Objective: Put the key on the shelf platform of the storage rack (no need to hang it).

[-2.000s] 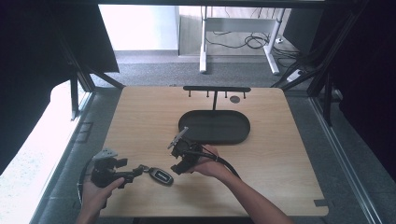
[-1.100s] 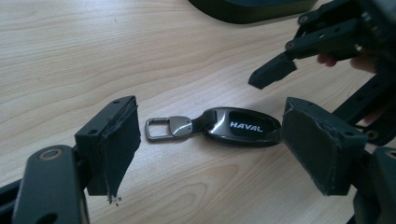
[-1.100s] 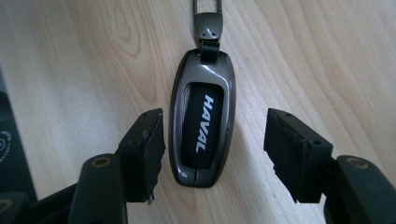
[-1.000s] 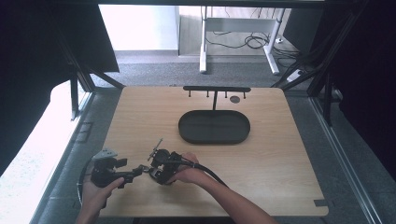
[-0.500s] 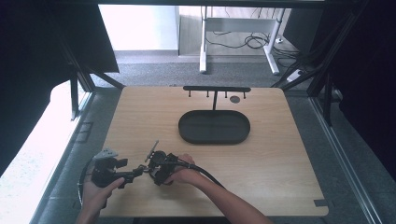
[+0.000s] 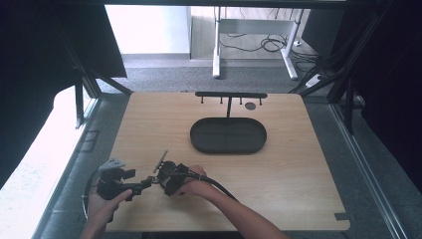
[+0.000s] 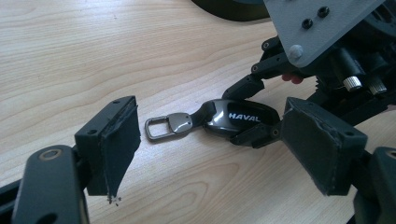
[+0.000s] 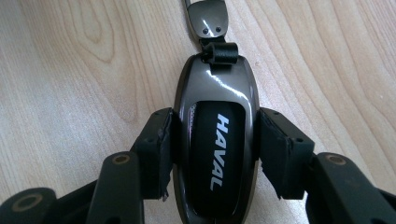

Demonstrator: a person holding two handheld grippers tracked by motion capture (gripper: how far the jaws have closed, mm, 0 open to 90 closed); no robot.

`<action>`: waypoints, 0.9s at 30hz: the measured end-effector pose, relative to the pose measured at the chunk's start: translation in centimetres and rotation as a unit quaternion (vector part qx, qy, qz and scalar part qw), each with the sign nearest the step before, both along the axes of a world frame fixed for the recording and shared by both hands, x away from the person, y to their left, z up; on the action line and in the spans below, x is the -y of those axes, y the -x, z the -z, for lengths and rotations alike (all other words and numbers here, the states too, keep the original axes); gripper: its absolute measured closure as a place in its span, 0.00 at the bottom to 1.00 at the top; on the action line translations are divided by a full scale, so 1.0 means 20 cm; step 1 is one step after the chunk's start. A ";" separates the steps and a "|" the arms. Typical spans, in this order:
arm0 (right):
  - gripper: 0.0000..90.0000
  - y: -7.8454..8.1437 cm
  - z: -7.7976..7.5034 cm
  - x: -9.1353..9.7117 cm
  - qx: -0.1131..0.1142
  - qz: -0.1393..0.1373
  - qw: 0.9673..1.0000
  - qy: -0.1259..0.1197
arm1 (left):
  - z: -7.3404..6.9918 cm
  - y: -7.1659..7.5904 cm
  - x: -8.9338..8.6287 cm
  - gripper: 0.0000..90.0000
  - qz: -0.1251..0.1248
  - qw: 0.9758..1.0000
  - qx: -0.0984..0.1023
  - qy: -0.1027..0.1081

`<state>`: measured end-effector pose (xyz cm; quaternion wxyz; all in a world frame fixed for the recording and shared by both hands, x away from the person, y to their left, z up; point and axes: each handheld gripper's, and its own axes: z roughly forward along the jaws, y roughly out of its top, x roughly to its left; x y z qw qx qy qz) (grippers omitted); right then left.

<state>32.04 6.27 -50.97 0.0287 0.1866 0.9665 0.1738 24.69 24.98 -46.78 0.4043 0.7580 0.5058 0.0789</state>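
A glossy dark key fob (image 8: 215,149) marked HAVAL lies flat on the wooden table, its metal loop (image 7: 161,127) pointing at my left gripper. My right gripper (image 8: 215,135) has just been closing with the fob between its jaws, and both pads now press on the fob's sides. In the high view it sits at the table's front left (image 6: 158,180). My left gripper (image 7: 219,140) faces it from the left, open, its pads (image 7: 119,140) standing wide of the loop and touching nothing. The left hand holds that gripper at the table's edge (image 6: 142,184).
A black oval tray (image 6: 199,142) sits at mid-table. Behind it stands a black rack (image 6: 230,94) with small hooks, and a small round disc (image 6: 250,105) lies beside it. The table's front edge is close below both hands.
The right hand came from beside the tray down to the front left, onto the fob lying by the left gripper. The left hand stayed where it was.
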 end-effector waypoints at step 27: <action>0.54 -0.01 -0.09 0.05 0.002 -0.005 0.999 -0.032 | 0.00 0.00 -0.01 0.22 -0.003 1.000 0.002 0.000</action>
